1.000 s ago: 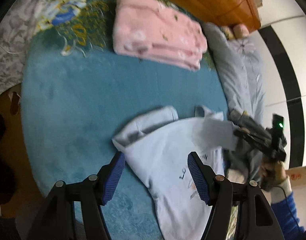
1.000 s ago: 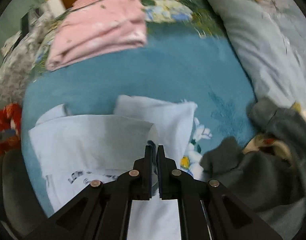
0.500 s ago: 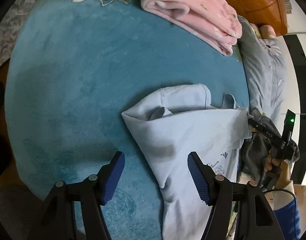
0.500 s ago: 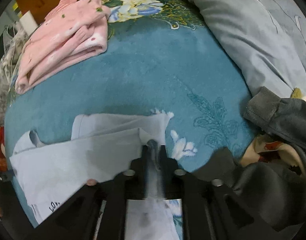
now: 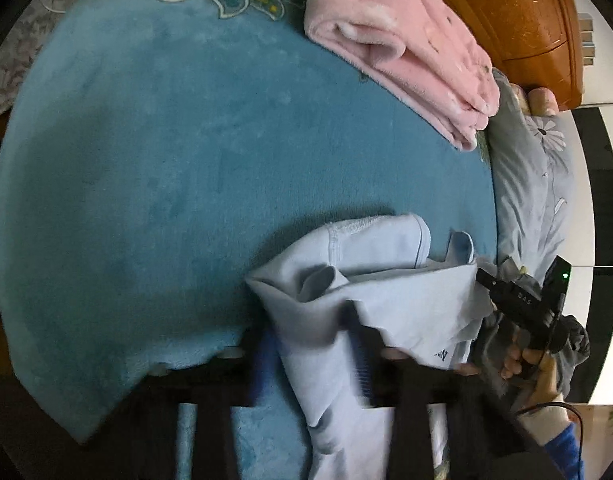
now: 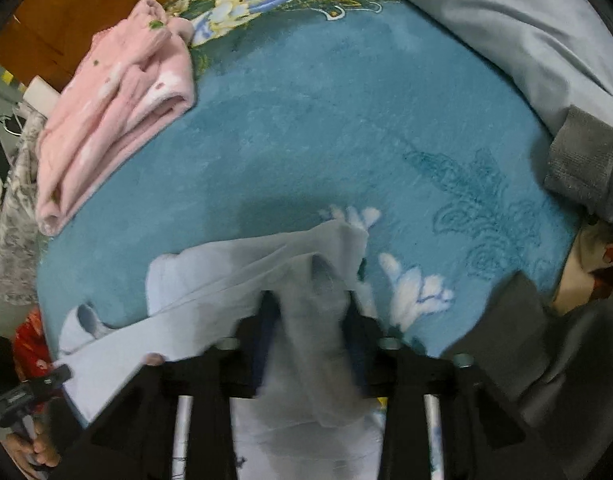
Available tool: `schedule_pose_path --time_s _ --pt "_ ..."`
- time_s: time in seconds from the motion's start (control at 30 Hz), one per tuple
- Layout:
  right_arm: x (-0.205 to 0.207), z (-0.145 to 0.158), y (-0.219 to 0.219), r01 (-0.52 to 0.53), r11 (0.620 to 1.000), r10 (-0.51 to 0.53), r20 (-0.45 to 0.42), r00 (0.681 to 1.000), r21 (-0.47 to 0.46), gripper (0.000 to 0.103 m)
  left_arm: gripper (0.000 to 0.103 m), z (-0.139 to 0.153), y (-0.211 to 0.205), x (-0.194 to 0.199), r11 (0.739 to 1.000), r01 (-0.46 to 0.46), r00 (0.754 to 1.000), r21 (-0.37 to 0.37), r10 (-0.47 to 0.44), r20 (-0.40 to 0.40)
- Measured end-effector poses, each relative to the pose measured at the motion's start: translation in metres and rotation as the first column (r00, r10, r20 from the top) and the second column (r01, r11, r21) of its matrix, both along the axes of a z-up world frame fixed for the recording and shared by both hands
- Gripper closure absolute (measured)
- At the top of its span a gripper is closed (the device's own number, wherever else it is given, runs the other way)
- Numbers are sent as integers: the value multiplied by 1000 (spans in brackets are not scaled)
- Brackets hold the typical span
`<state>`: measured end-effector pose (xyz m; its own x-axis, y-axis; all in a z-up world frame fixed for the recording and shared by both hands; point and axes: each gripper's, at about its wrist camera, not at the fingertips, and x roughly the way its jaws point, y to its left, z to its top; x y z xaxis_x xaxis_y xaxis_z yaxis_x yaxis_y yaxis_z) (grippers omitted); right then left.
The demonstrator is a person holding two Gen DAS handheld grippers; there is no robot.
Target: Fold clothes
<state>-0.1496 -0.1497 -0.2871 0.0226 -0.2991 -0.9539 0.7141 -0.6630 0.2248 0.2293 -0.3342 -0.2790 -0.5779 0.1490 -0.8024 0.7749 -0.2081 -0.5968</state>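
1. While the pale blue shirt (image 5: 406,312) is lying on the teal blanket (image 5: 166,168), below the pink folded pile (image 5: 402,52), both tongs are sitting right at it.
2. The left tongs (image 5: 314,356) are standing partly open around a bunched shirt edge.
3. The right tongs (image 6: 310,344) are standing apart with cloth between them; I cannot tell if they are pinching it.
4. The shirt is stretching sideways between the two tongs.

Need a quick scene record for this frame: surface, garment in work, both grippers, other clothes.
surface: blue blanket
garment in work: pale blue shirt, crumpled, partly folded over
left gripper: jaws apart, shirt fabric between them, blurred; grip unclear
right gripper: jaws apart, shirt edge draped between them
folded: pink garment, far side of the blanket
unfolded: grey clothes, heaped to the right
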Motion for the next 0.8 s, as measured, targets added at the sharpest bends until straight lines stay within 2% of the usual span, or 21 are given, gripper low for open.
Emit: schedule_pose_path --time_s 0.07,0.17,0.23,0.37,0.43,0.47,0.53,0.63,0.7,0.73,0.8 --pt "2 6 2 0 1000 0 -1 1000 -23 94 94 4 -1 -1 1000 9 1000 -28 -9 -6" --pt "3 36 17 30 987 -41 -70 997 -159 94 95 34 5 0 984 37 996 -174 -50 -74" --pt "0 37 25 55 986 -71 -97 993 -155 94 95 38 7 -2 976 57 996 -209 -71 -60" --pt "2 11 20 64 997 -67 -72 995 -54 94 95 17 1 -4 987 70 997 -145 -67 23" --pt "3 4 18 57 998 -59 -66 996 -30 93 92 13 3 1 991 68 998 -114 -67 12" --pt "3 5 18 56 998 -57 -83 995 -17 90 90 14 4 4 992 70 998 -109 -69 12" --pt "3 6 17 53 999 -52 -116 992 9 66 88 18 2 10 992 78 997 -104 -77 20" --pt "11 31 9 23 1000 -22 -232 972 2 62 74 30 -9 16 992 75 997 -102 -72 34" --pt "22 39 -8 -41 999 41 -220 975 1 62 60 42 -18 12 987 74 997 -141 -70 33" --pt "27 43 -17 -73 997 72 -214 974 0 62 57 47 -24 8 984 76 997 -163 -71 35" --pt "41 42 -38 -128 992 128 -180 975 13 62 46 42 -30 -6 980 112 993 -167 -103 62"
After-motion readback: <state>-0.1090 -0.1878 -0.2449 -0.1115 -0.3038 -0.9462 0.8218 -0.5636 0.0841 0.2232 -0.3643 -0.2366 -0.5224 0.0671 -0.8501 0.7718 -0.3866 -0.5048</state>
